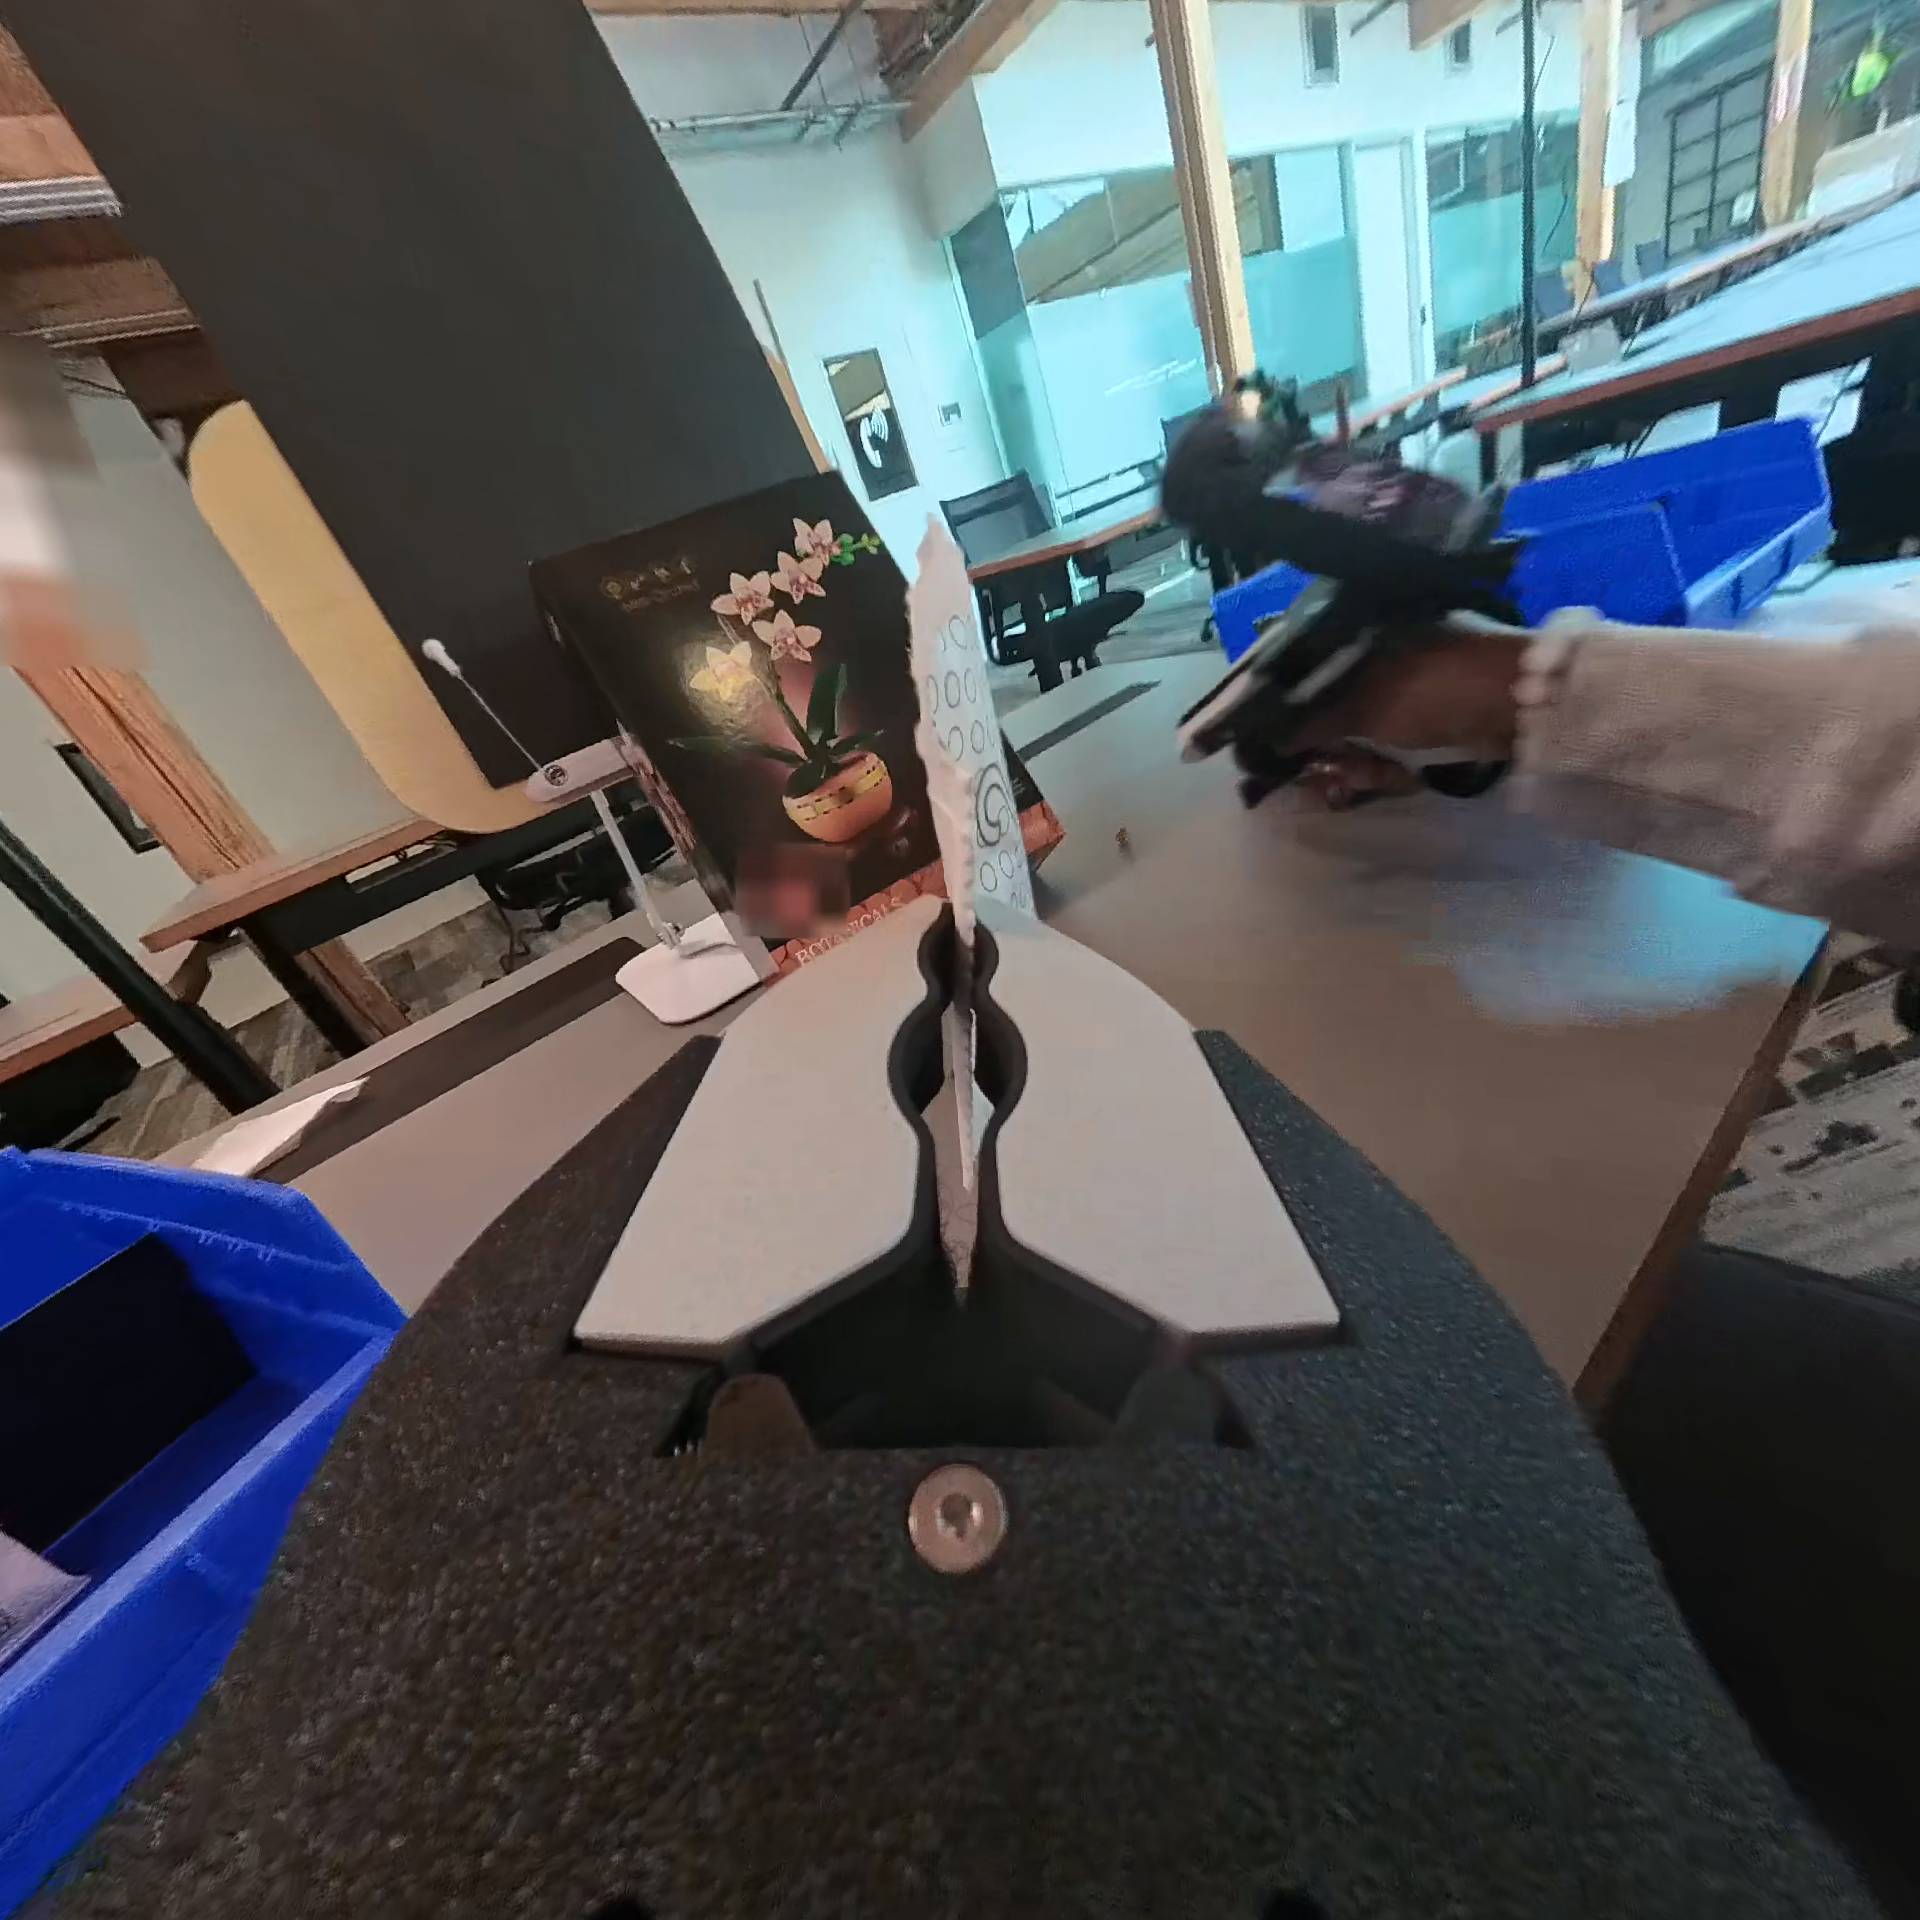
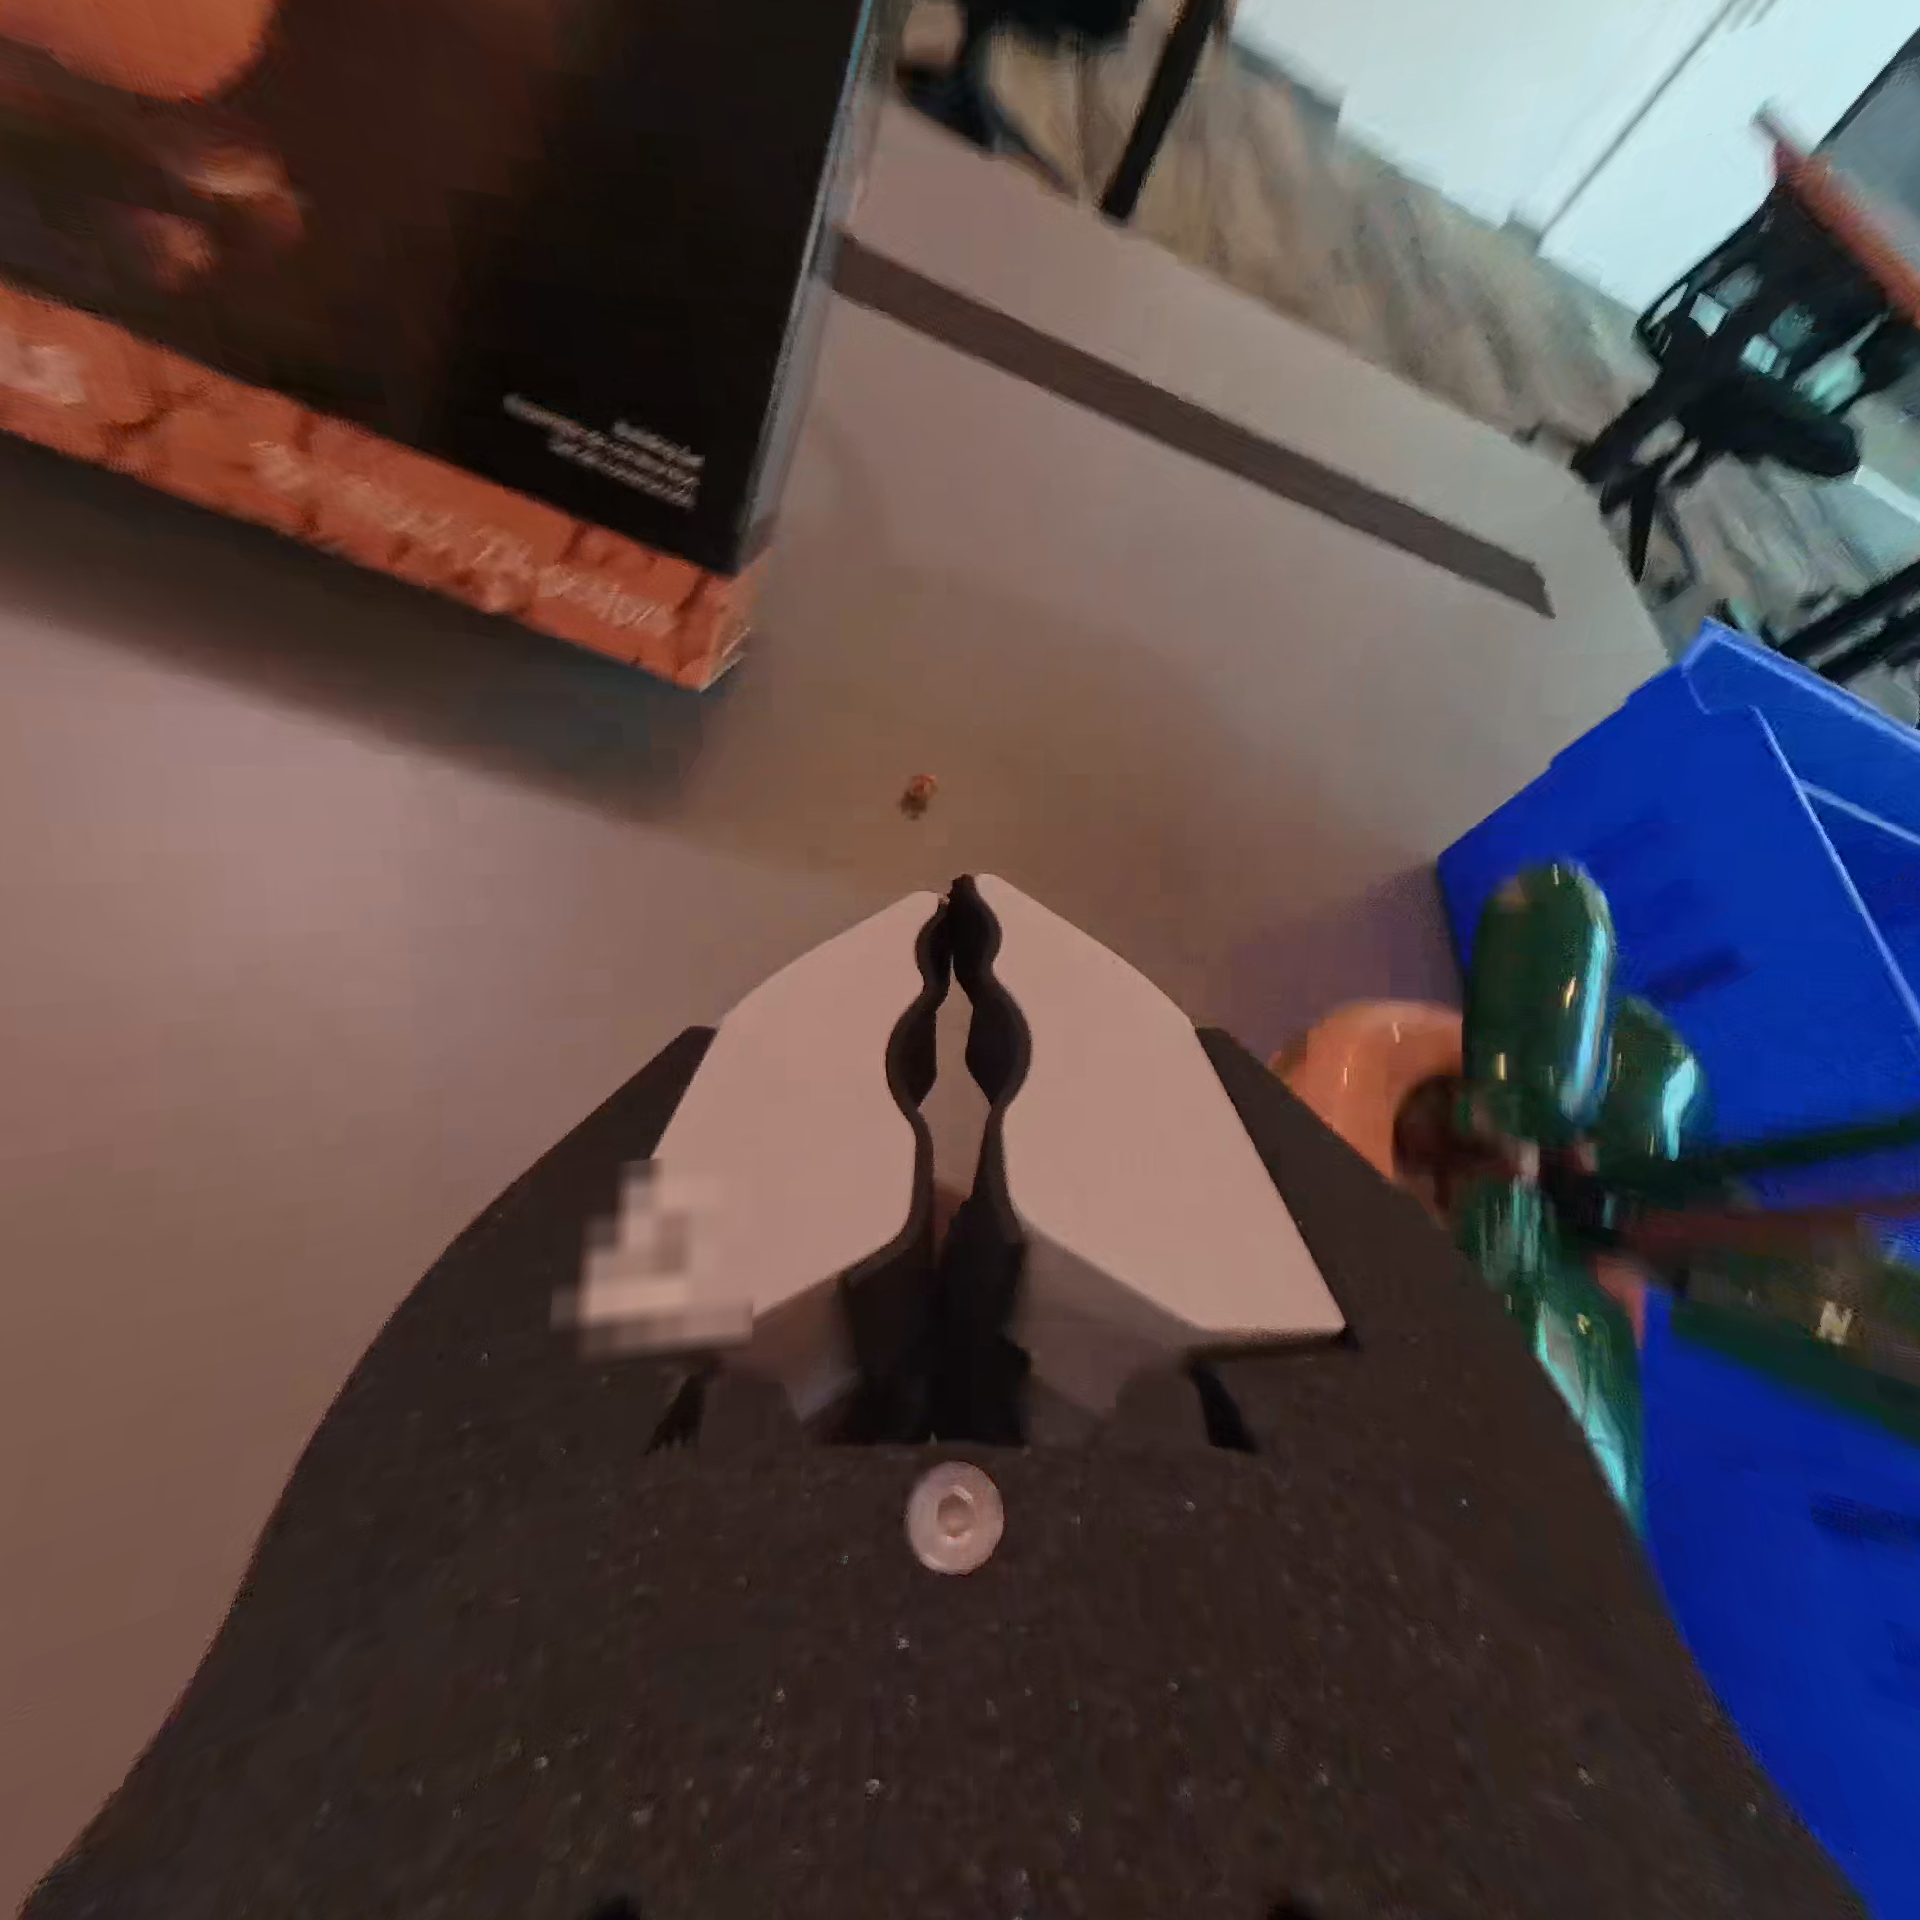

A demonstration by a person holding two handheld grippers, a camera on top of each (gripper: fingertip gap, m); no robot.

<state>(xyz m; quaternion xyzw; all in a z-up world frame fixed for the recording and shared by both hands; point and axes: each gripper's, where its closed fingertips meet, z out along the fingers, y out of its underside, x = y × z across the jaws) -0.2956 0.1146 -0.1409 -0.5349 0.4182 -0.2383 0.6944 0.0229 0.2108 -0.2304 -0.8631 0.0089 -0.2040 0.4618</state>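
Observation:
My left gripper (image 1: 961,925) is shut on a white paper packet (image 1: 961,727) printed with circles. The packet stands upright between the fingers, and its upper edge is torn and jagged. Behind it stands a dark box (image 1: 748,675) with a picture of an orchid. My right gripper (image 2: 961,899) is shut with nothing visible between its fingers, low over the grey table (image 2: 312,935). A tiny brown piece (image 2: 917,795) lies just beyond its tips. In the left wrist view the right gripper (image 1: 1226,727) is blurred, held by a hand (image 1: 1455,696) in a light sleeve.
A blue bin (image 1: 156,1403) sits near left, and another blue bin (image 2: 1766,935) is at the right. Beside it are a green leafy model (image 2: 1548,997) and a tan pot (image 2: 1351,1049). A white lamp base (image 1: 686,977) and a paper scrap (image 1: 281,1127) are left of the box.

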